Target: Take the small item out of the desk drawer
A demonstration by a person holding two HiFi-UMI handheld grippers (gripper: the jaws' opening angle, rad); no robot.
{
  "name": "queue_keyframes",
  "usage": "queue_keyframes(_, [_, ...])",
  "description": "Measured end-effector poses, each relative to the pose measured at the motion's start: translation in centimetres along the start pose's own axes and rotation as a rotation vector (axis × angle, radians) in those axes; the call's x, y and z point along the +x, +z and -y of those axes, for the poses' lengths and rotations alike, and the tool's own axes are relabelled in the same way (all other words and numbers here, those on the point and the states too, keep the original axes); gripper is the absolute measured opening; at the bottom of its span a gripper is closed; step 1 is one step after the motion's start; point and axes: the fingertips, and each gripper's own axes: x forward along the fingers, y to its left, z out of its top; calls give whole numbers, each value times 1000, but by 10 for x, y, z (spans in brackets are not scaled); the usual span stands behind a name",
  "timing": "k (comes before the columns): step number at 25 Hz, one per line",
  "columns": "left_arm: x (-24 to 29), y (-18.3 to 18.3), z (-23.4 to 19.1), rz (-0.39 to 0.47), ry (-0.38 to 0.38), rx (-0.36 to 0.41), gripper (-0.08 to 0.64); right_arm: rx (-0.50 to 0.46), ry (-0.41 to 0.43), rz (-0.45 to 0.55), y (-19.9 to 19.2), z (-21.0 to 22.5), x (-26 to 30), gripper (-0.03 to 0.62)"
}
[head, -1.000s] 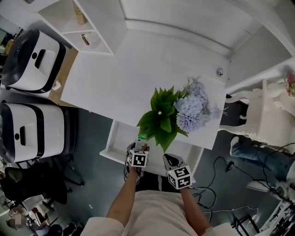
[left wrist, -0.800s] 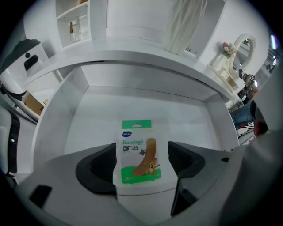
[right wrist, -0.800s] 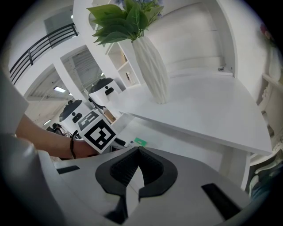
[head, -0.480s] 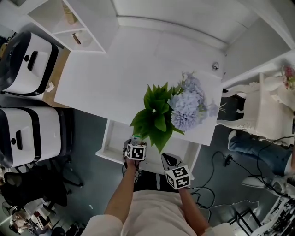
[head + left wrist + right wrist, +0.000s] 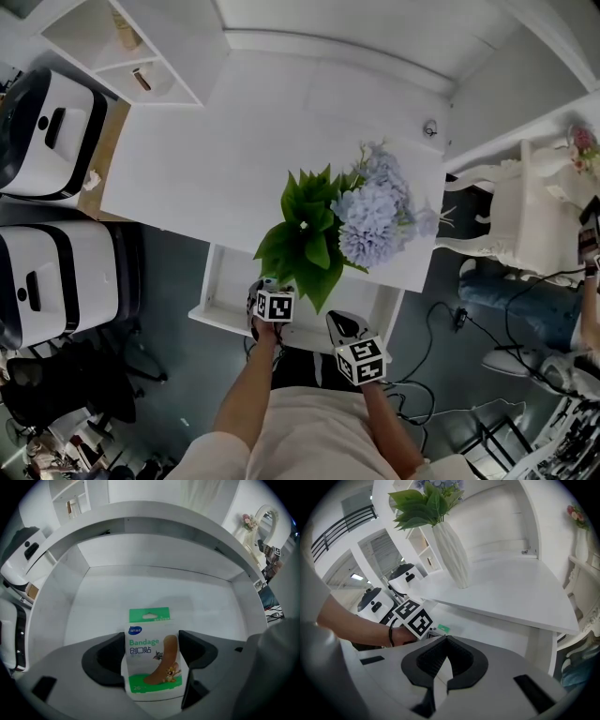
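Left tongs (image 5: 152,638) reaching into the open drawer (image 5: 154,550), jaws spread wide, bandage box (image 5: 152,667) between them. Right tongs (image 5: 446,640) pressed together, empty, just beside the left tongs.

The left gripper (image 5: 151,662) has its fingers (image 5: 108,660) spread wide. A green-and-white bandage pack (image 5: 152,648) stands upright between them, inside the open white drawer (image 5: 117,592), with its label facing the camera.
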Motion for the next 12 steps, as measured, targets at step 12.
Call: queue_keyframes(12, [0, 0, -3, 8, 22, -12, 364, -7, 4, 4, 2, -5, 2, 25])
